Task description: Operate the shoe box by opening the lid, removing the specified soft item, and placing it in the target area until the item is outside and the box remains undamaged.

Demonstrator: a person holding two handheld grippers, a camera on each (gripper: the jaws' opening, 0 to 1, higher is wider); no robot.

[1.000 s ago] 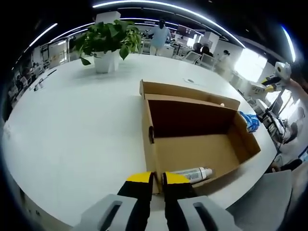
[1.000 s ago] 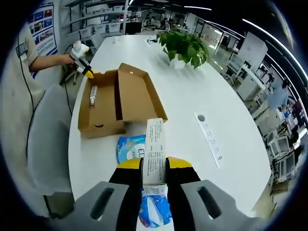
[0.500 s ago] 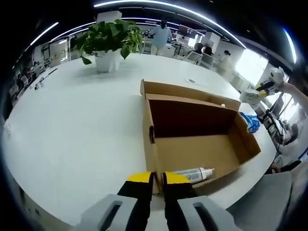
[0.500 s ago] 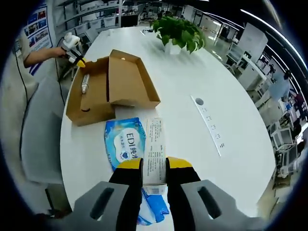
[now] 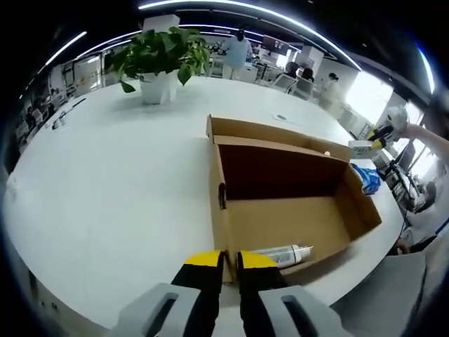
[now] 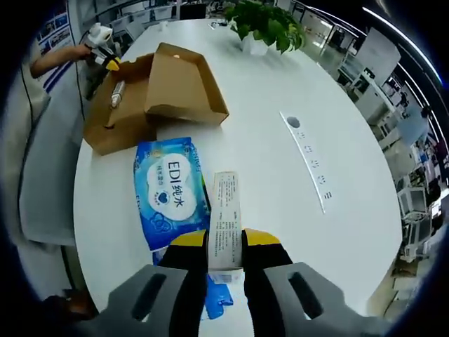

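A: Nearest us in the right gripper view, our right gripper (image 6: 224,247) is holding a white strip (image 6: 226,219), its jaws closed on it. Which step are we in?

B: We are placing, I'd judge. The wipes (image 6: 170,189) are lying just beyond those jaws, flat on the bench (image 6: 280,189), outside the box (image 6: 151,95), which is sitting open farther back.

A: And our left gripper (image 5: 229,261)?

B: In the left gripper view its jaws are pinching the near wall of the box (image 5: 280,203), narrow. A spray can (image 5: 284,253) is lying inside, just past them; the plant (image 5: 160,60) is standing far back.

A: So next?

B: We are probably looking at letting go of the strip, gently, while steadying the box so nothing tears.
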